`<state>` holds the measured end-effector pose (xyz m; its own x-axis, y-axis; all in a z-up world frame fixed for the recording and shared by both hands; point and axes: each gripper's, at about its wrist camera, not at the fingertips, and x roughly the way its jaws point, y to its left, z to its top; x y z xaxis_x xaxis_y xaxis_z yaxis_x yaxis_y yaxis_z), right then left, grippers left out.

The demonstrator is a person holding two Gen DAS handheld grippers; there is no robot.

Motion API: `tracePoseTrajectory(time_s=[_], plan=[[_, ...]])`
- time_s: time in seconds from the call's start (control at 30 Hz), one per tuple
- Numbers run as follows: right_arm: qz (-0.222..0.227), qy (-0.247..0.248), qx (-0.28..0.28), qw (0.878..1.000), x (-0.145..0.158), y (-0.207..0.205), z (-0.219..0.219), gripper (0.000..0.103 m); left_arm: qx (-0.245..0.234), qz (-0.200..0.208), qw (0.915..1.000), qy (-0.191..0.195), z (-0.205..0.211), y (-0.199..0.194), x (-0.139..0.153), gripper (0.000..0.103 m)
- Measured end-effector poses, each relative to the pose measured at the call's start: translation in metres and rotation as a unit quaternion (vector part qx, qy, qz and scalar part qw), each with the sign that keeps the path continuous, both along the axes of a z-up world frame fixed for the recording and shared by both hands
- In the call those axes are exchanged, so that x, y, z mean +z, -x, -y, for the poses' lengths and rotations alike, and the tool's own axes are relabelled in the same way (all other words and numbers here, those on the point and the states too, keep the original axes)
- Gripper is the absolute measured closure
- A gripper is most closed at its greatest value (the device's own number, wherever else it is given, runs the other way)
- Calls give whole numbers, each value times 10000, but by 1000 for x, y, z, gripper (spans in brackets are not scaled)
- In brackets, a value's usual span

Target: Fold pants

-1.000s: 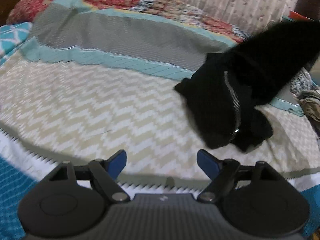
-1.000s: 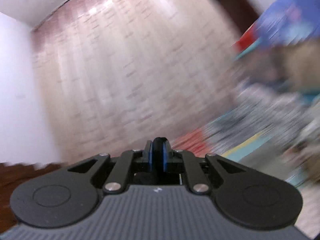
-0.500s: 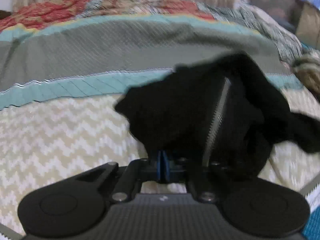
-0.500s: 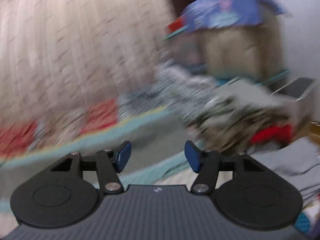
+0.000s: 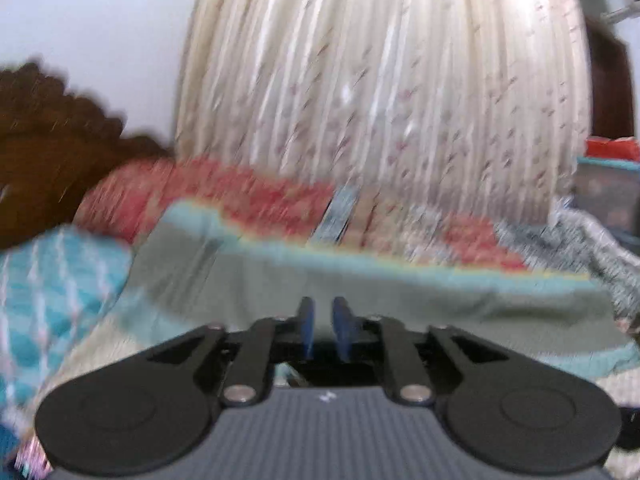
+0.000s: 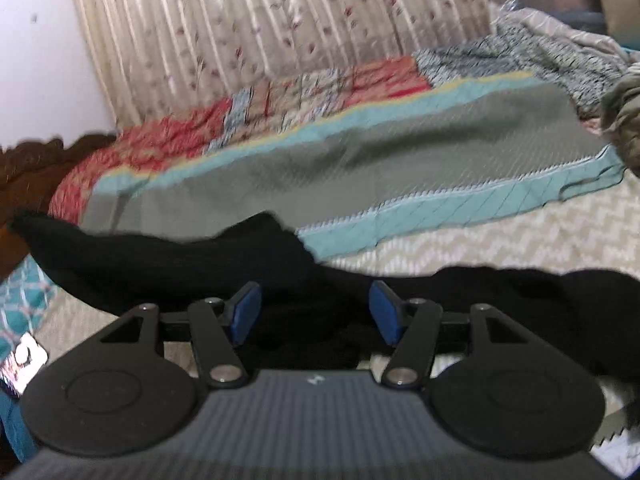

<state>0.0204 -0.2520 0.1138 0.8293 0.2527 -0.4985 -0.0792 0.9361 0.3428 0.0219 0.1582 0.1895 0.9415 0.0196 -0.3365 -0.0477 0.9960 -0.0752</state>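
A: How were the two tools held?

B: The left gripper (image 5: 323,330) pointed out across the bed toward the curtain (image 5: 384,92). Its jaws had just been opening from fully closed to a narrow slit, and nothing sat between the blue pads. That view was badly blurred.

A: And the other one?

B: The right gripper (image 6: 316,312) tilted down over the black pants (image 6: 180,264), jaws about half spread and clamping nothing. The cloth lay just past the pads; whether they touched it, I couldn't tell.

A: Where did the pants lie?

B: Strung out left to right along the near part of the chevron bedspread (image 6: 520,236).

A: Any room around them?

B: Bare bedspread beyond them on the right, then the grey-and-teal blanket (image 6: 360,160) farther off. A heap of clothes (image 6: 624,120) crowded the far right edge.
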Motion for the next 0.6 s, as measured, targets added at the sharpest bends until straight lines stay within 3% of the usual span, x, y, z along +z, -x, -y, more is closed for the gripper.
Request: tracePoseTrajectory(time_s=[0.03,0.1,0.23,0.27,0.37,0.47,0.57,0.6], plan=[[-74,43,28,10000,-2,0,-2,40,76,-203,9997,92,-9,6,-10,67],[-194,36,57,9998,-8,-2,-6,40,288,-560,9977,232,-19,15,-35,56],[-300,59,83,9995,-16,-11,-14,35,389,-1589,9819,952,-40,19,-86,54],[-302,82,87,9995,-19,-18,-15,29,363,-1760,9776,1093,-41,19,-95,54],[-375,200,130,9990,-23,-49,-28,17,348,-1957,9725,1211,-41,23,-109,53],[-530,564,242,9967,-35,-80,-50,18,257,-1971,9729,1181,-34,22,-106,49],[-795,577,564,9936,-40,-92,-75,93,256,-1865,9771,990,-31,23,-97,49],[-723,689,775,9920,-33,-86,-85,94,281,-1808,9782,977,-34,22,-92,49]])
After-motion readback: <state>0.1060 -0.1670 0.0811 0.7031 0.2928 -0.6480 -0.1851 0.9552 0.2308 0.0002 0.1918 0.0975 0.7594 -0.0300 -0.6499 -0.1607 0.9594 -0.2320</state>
